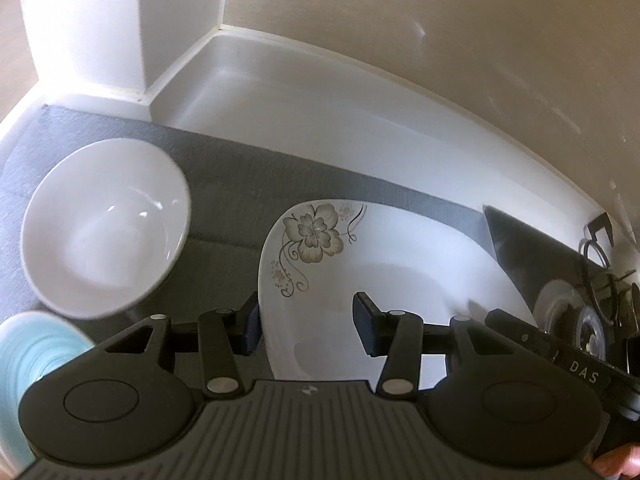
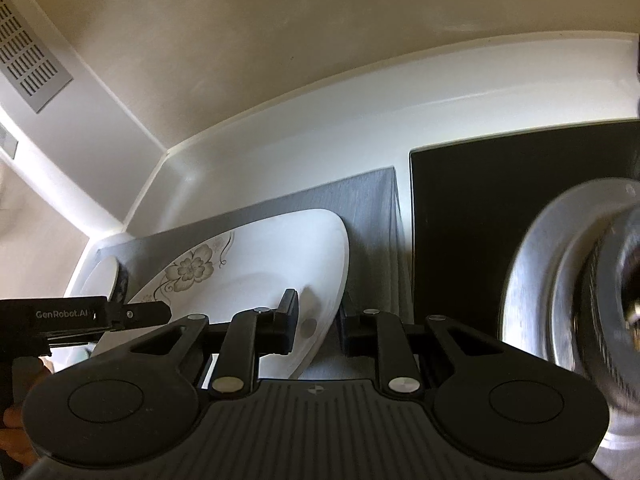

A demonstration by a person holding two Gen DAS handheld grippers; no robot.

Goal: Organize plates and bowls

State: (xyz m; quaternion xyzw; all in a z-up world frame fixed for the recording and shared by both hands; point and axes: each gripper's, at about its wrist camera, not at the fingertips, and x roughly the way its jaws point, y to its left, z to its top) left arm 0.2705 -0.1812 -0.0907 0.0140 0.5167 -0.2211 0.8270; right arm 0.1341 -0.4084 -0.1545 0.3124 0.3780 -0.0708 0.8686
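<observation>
left tongs [image 1: 307,326] wide, straddling flowered plate [image 1: 360,256] rim; right tongs [image 2: 318,326] likewise

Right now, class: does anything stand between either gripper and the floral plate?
Nothing visible does. The left gripper already straddles the near-left rim of the floral plate, jaws open. The right gripper straddles its right rim, also open. The white bowl sits apart on the grey mat.

You see a grey mat [image 1: 248,176] across mid-frame on the white counter [image 1: 320,112], a black stovetop [image 2: 500,216] at right with its metal burner [image 2: 580,280], and a vent grille [image 2: 28,60] upper left.
</observation>
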